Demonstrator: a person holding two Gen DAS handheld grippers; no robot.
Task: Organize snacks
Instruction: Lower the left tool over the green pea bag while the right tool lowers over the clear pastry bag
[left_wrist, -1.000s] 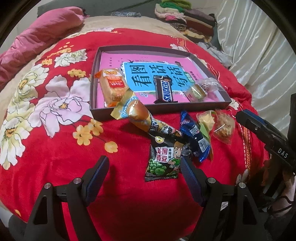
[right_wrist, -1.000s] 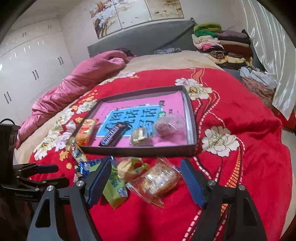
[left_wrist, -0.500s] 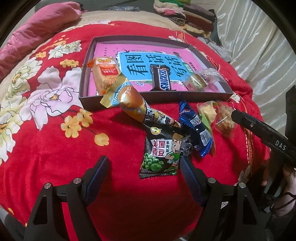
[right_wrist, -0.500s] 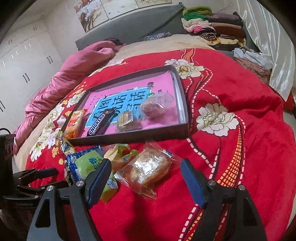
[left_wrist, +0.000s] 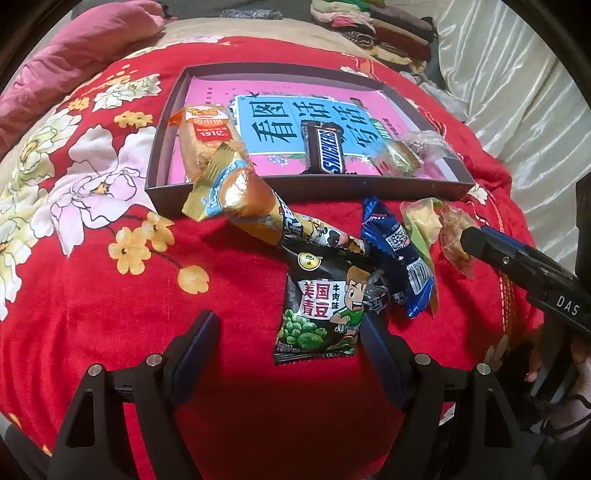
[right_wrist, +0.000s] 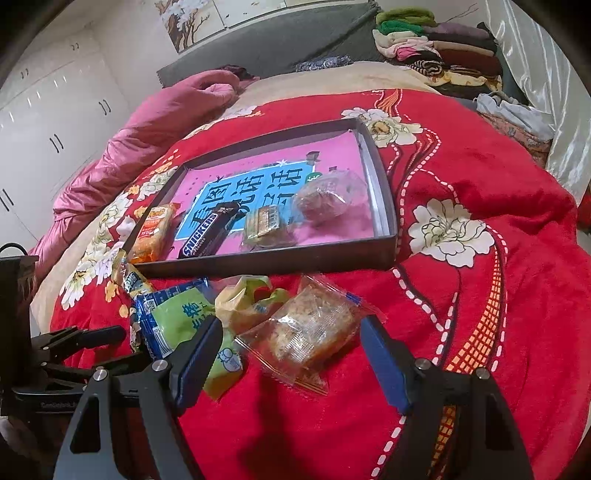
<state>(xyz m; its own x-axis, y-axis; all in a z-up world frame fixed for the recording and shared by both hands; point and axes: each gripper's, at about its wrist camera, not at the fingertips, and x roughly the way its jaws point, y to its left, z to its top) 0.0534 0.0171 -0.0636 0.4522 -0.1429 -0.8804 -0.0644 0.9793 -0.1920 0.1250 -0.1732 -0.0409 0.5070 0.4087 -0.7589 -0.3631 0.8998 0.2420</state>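
Left gripper (left_wrist: 288, 343) wide, empty, pea packet (left_wrist: 319, 306) at 1 o'clock beside right finger, right gripper (right_wrist: 291, 347) wide, clear pastry bag (right_wrist: 306, 332) between fingers, untouched

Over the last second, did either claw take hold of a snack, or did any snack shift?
No. Both views tipped slightly further down toward the bed. The left claw stays open beside the green pea packet; the right claw stays open around the clear-wrapped pastry, not gripping. Snacks in the tray and on the blanket lie as before.
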